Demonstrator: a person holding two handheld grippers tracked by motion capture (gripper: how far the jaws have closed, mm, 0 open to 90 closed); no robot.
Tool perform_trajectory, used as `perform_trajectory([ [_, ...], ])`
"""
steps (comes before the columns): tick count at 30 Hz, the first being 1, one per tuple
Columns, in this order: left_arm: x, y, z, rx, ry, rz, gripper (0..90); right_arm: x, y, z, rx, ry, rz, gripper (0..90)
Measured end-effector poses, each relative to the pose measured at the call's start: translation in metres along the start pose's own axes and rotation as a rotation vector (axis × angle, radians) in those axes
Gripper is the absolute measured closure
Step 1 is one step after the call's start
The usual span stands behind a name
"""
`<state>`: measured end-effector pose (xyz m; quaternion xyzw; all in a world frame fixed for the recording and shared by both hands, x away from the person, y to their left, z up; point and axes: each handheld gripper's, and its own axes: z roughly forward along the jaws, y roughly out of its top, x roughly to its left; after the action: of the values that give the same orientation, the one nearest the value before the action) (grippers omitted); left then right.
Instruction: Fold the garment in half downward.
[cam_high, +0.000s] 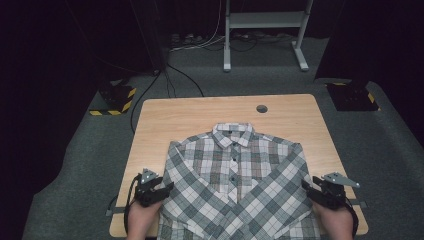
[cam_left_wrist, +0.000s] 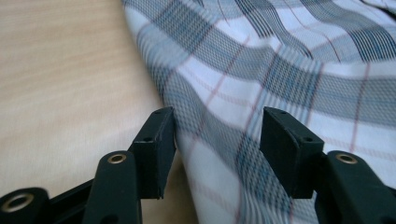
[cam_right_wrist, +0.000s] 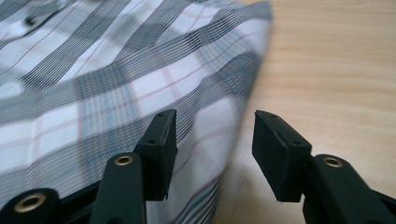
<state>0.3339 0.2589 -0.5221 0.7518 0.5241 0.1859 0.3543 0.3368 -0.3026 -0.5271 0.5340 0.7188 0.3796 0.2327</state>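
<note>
A grey, white and black plaid shirt (cam_high: 235, 170) lies face up and buttoned on the wooden table (cam_high: 170, 115), its sleeves folded in across the front. My left gripper (cam_high: 167, 187) sits at the shirt's left edge, jaws apart. In the left gripper view the left gripper (cam_left_wrist: 217, 135) straddles a raised fold of the shirt (cam_left_wrist: 280, 70) without pressing on it. My right gripper (cam_high: 306, 186) is at the shirt's right edge. In the right gripper view the right gripper (cam_right_wrist: 212, 135) stands open over the edge of the shirt (cam_right_wrist: 93, 70), with bare table (cam_right_wrist: 336, 60) to the right.
A dark grommet hole (cam_high: 261, 108) sits near the table's far edge. Behind the table stand a white desk frame (cam_high: 264, 20) and cables (cam_high: 170, 80) on the grey carpet. Black bases with yellow stripes (cam_high: 116, 100) (cam_high: 350, 95) flank the far corners.
</note>
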Motion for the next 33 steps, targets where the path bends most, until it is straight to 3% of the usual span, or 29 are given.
perform_trajectory([
  [3, 0.005, 0.011, 0.016, 0.047, 0.005, -0.001, 46.1, -0.007, 0.012, 0.010, 0.009, -0.002, 0.033, 50.3],
  [6, 0.007, 0.013, 0.024, 0.071, -0.001, -0.002, 52.9, -0.009, 0.020, 0.023, 0.042, -0.003, 0.025, 53.5],
  [8, 0.009, 0.012, 0.024, 0.053, -0.001, -0.009, 57.6, -0.007, 0.021, 0.028, 0.063, -0.006, 0.011, 56.1],
  [11, 0.011, 0.008, 0.021, 0.040, -0.014, -0.019, 67.9, -0.008, 0.017, 0.033, 0.085, -0.007, 0.008, 68.1],
  [15, 0.009, 0.000, 0.016, 0.024, -0.028, -0.019, 78.0, -0.004, 0.011, 0.029, 0.072, 0.008, -0.004, 81.1],
  [28, -0.006, -0.041, -0.019, -0.007, -0.049, -0.016, 73.8, 0.008, -0.025, -0.012, 0.058, 0.030, -0.030, 76.7],
  [30, -0.003, -0.041, -0.020, -0.011, -0.056, -0.046, 70.2, 0.008, -0.027, -0.014, 0.054, 0.032, -0.034, 74.6],
  [33, 0.000, -0.033, -0.017, 0.007, -0.037, -0.042, 60.5, 0.007, -0.026, -0.013, 0.055, 0.039, -0.019, 66.6],
])
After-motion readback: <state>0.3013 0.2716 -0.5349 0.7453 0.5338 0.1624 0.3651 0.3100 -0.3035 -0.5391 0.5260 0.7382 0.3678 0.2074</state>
